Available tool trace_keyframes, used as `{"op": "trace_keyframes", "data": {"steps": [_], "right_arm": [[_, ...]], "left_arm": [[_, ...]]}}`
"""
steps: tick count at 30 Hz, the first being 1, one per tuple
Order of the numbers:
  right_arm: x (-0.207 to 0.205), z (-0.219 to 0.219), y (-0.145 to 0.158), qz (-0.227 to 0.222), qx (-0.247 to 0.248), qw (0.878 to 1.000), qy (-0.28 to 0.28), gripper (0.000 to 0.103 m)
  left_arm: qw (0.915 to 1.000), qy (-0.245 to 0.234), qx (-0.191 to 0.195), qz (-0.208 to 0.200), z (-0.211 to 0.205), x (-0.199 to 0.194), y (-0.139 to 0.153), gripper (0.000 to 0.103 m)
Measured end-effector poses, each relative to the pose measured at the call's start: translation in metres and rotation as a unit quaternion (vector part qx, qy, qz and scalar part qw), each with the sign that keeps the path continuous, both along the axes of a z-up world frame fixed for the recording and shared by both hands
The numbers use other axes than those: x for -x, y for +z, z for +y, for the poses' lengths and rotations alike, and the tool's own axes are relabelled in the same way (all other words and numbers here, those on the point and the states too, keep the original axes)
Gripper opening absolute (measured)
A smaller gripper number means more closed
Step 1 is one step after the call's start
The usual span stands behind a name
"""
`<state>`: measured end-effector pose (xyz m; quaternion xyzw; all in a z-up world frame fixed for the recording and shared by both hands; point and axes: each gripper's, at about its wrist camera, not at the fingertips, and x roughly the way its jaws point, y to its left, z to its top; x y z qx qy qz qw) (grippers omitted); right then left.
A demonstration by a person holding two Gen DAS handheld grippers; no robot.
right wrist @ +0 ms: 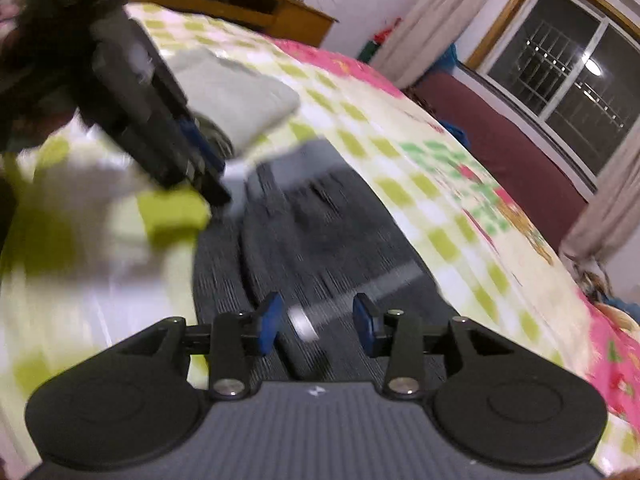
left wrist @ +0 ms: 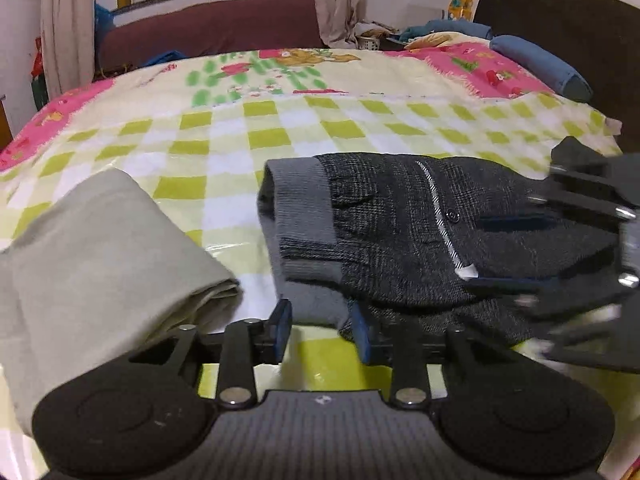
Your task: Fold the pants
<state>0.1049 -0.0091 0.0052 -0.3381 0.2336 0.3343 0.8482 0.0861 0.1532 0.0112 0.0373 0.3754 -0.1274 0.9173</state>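
Where the left wrist view begins at its left edge, a folded grey garment (left wrist: 100, 256) on the checked bedspread (left wrist: 224, 128), its creased end turned toward the middle. Just right of that, the left gripper (left wrist: 322, 330), blue-padded fingers (left wrist: 282, 322) apart and clamped on nothing, tips low over the sheet at the near edge of the pants. Next, the dark pants (left wrist: 420, 232), folded into a compact stack near the middle of the bed, grey ribbed waistband (left wrist: 298, 196) on the left end, a striped trim and a small button (left wrist: 452, 215) on top, a white tag (left wrist: 466, 271) at the near right. Farther right, the right gripper (left wrist: 576, 280), blurred, hanging above the right end of the pants; whether touching the cloth, cannot tell from here. Behind that, a blue pillow (left wrist: 536, 66) against a dark headboard (left wrist: 568, 36).

Seen from the right wrist view, again left to right: the left gripper (right wrist: 216, 184), smeared by motion, tips down at the far end of the pants (right wrist: 320, 240); beyond, the grey garment (right wrist: 236, 92). Centre, the right gripper (right wrist: 318, 322) with fingers (right wrist: 270, 318) spread, gripping nothing, poised above the dark cloth with the white tag (right wrist: 304, 322) between them. Right of the pants, checked bedspread (right wrist: 440, 184), then a barred window (right wrist: 568, 76).
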Motion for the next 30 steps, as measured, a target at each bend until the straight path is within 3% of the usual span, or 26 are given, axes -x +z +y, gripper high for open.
{"op": "trace_keyframes", "data": {"steps": [6,8,10,14,16,18,19,27,30], "right_arm": [[-0.017,0.036,-0.028,0.018,0.01,1.0,0.001,0.041],[-0.022,0.033,-0.031,0.028,-0.002,0.999,-0.017,0.037],[-0.028,0.025,-0.025,0.064,-0.026,0.997,-0.035,0.012],[-0.03,0.017,-0.01,0.091,-0.05,0.993,-0.05,0.007],[-0.031,0.013,-0.004,0.106,-0.063,0.991,-0.054,0.007],[-0.033,0.012,-0.001,0.117,-0.072,0.989,-0.059,0.006],[-0.034,0.011,0.001,0.124,-0.08,0.987,-0.064,0.006],[-0.005,0.009,0.022,0.148,-0.125,0.981,-0.035,0.003],[0.006,0.019,0.014,0.131,-0.105,0.986,-0.01,0.002]], "left_arm": [[0.9993,-0.018,-0.016,-0.03,0.006,-0.004,0.009,0.067],[0.9989,-0.022,-0.018,-0.037,0.006,-0.013,0.009,0.068],[0.9989,-0.027,-0.011,-0.035,0.004,-0.024,0.006,0.068],[0.999,-0.041,0.004,-0.014,-0.002,-0.04,-0.005,0.068],[0.9988,-0.042,0.025,-0.001,0.001,-0.044,-0.008,0.06],[0.9984,-0.039,0.04,0.007,0.005,-0.042,-0.006,0.04],[0.9986,-0.037,0.036,0.006,0.006,-0.04,-0.004,0.036],[0.9978,-0.026,0.061,-0.007,0.029,-0.009,0.02,0.032],[0.9996,-0.005,0.028,0.001,0.032,-0.006,0.01,0.032]]}}
